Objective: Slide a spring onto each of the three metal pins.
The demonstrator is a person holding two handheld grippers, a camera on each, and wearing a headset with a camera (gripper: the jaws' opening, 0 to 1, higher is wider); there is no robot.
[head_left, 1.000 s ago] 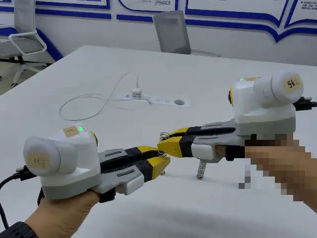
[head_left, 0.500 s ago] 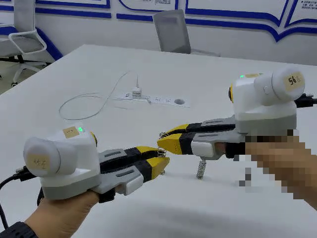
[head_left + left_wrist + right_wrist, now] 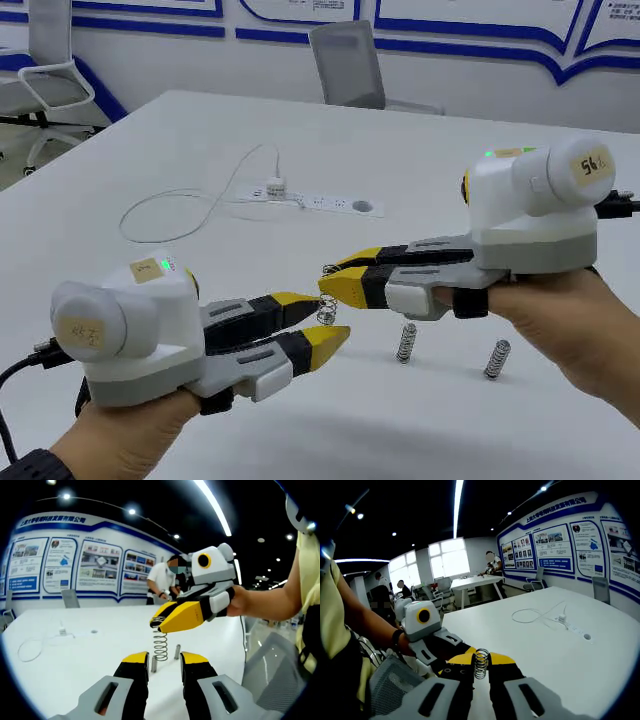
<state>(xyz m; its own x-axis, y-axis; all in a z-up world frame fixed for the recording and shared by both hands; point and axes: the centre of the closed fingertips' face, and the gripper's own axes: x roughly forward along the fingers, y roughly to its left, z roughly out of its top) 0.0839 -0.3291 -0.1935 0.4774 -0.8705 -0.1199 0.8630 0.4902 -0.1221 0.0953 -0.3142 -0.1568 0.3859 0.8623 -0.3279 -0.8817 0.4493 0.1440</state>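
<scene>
Two sprung pins (image 3: 406, 342) are standing right of coiled wire spring (image 3: 327, 310), head view | right gripper (image 3: 481, 656) is pinching spring, right gripper view | left gripper (image 3: 164, 656) is gaping beside it, released

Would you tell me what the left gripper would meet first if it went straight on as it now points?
Most likely the spring hanging from the right gripper, just ahead of the open left gripper; depth is unclear, though.

Two spring-covered pins (image 3: 405, 343) stand upright — a third spring (image 3: 327, 310) hangs pinched in the right tongs (image 3: 326, 283).
</scene>
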